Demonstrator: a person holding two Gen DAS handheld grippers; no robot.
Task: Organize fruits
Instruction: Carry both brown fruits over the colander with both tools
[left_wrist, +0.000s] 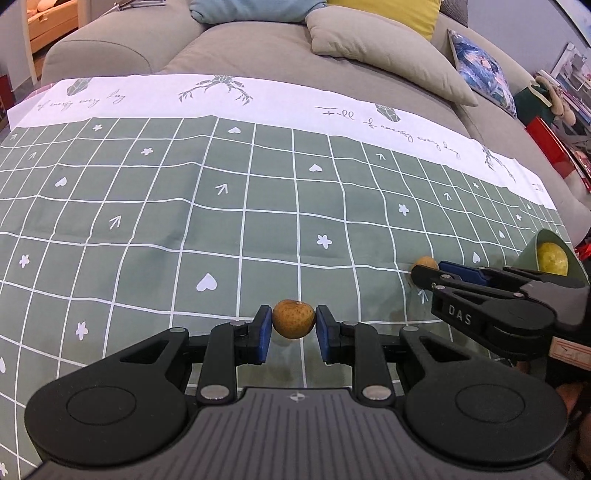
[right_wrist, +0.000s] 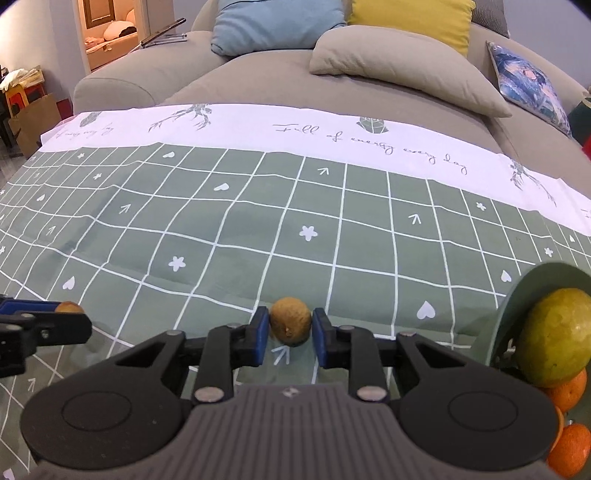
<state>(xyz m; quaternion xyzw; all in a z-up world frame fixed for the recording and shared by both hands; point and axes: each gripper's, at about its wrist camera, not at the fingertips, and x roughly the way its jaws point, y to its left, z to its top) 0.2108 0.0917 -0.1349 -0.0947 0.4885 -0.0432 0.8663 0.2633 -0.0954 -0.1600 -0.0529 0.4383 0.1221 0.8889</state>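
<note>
My left gripper (left_wrist: 293, 326) is shut on a small brown round fruit (left_wrist: 293, 318), held between its blue pads just above the green checked cloth (left_wrist: 184, 221). My right gripper (right_wrist: 290, 328) is shut on a second small brown fruit (right_wrist: 290, 326), low over the cloth. The right gripper also shows in the left wrist view (left_wrist: 428, 273) at the right, with its fruit (left_wrist: 425, 263) at the fingertips. The left gripper's fingertips (right_wrist: 55, 317) show at the left of the right wrist view, with its fruit (right_wrist: 69, 307).
A green bowl (right_wrist: 524, 291) at the right holds a yellow-green citrus (right_wrist: 554, 336), with oranges (right_wrist: 569, 454) below it. The bowl also shows in the left wrist view (left_wrist: 532, 247). A grey sofa (left_wrist: 258, 48) with cushions lies behind the cloth.
</note>
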